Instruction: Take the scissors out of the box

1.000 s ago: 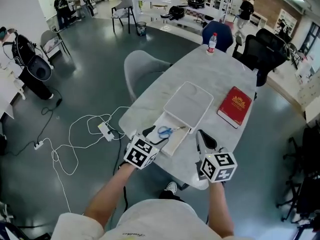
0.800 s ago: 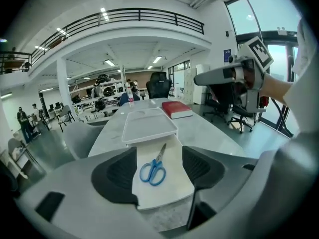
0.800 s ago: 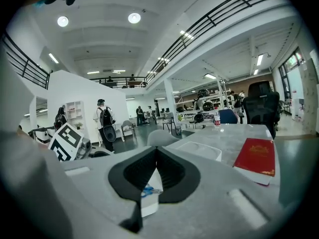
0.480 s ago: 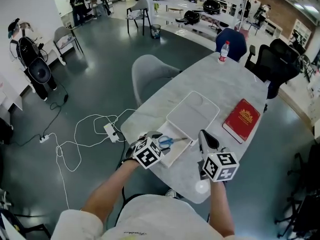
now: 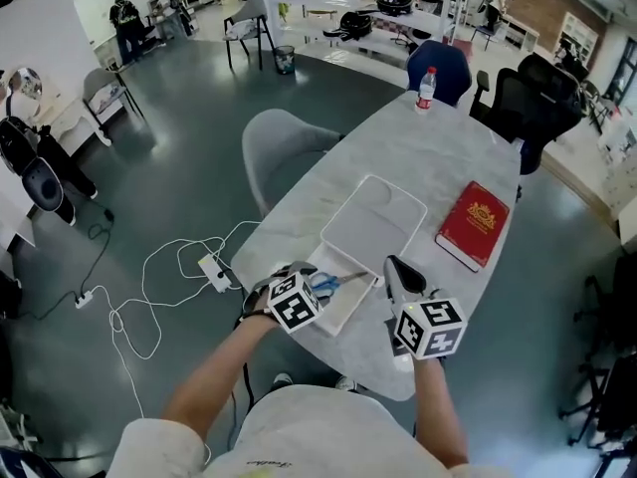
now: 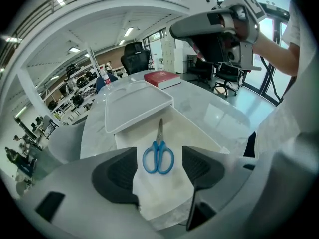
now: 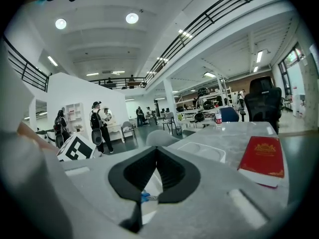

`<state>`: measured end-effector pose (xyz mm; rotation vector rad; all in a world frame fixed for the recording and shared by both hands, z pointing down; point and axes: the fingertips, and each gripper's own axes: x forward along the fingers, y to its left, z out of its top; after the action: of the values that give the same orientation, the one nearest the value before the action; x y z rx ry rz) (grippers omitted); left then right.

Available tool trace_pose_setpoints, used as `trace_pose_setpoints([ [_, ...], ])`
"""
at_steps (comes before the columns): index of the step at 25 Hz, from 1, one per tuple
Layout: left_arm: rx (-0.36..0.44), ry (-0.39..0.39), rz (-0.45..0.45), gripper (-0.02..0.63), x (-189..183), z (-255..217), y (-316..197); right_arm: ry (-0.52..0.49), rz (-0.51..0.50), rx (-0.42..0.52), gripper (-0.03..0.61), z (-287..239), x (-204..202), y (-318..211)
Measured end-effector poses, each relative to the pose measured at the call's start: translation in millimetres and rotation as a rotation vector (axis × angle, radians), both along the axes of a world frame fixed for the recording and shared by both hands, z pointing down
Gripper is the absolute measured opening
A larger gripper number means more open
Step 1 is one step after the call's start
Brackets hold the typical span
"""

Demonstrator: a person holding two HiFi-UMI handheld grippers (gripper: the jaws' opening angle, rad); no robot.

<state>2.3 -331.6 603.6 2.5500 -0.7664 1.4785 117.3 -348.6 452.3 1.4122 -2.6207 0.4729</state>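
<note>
Blue-handled scissors (image 6: pixel 158 154) lie flat in the open white box (image 6: pixel 195 133), blades pointing away from me. My left gripper (image 6: pixel 159 172) is open just in front of the handles, one dark pad on each side, touching nothing. In the head view the scissors (image 5: pixel 324 285) sit right beyond the left gripper (image 5: pixel 296 278) at the table's near edge. My right gripper (image 5: pixel 392 266) hovers to the right of the box with its jaws shut and empty. In the right gripper view its tips (image 7: pixel 156 152) meet, and a bit of blue scissors (image 7: pixel 144 197) shows below them.
The box's white lid (image 5: pixel 374 218) lies on the marble table (image 5: pixel 428 157) just beyond the box. A red book (image 5: pixel 474 221) sits to the right, a water bottle (image 5: pixel 425 88) at the far end. A grey chair (image 5: pixel 279 147) stands left; cables and a power strip (image 5: pixel 213 269) lie on the floor.
My left gripper has closed in on the scissors' handles from the near side. The right gripper has stayed about where it was beside the box.
</note>
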Motion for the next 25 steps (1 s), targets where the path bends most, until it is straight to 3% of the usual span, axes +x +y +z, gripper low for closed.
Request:
trace_pose_setpoints([
  [6,-0.041,-0.066,0.132,0.275,9.5,11.2,3.3,-0.012,0.073,-0.01,0.005,1.1,4.0,0.1],
  [11,-0.092,-0.11,0.188,0.273,12.8,25.0,-1.6,-0.009,0.131,-0.014,0.005,1.7,13.3,-2.1],
  [13,-0.096,-0.129,0.203,0.257,13.4,30.3,-5.9,-0.006,0.15,-0.014,0.005,3.1,18.1,-5.1],
  [15,-0.093,-0.134,0.202,0.144,14.4,33.6,-10.4,-0.003,0.161,-0.019,0.005,5.6,21.6,-8.0],
  [16,-0.095,-0.134,0.2,0.133,14.8,34.8,-11.8,0.0,0.164,-0.022,0.005,6.6,22.6,-9.2],
  [25,-0.17,-0.207,0.233,0.135,13.4,55.8,-11.6,0.012,0.18,-0.028,0.005,9.3,26.9,-20.0],
])
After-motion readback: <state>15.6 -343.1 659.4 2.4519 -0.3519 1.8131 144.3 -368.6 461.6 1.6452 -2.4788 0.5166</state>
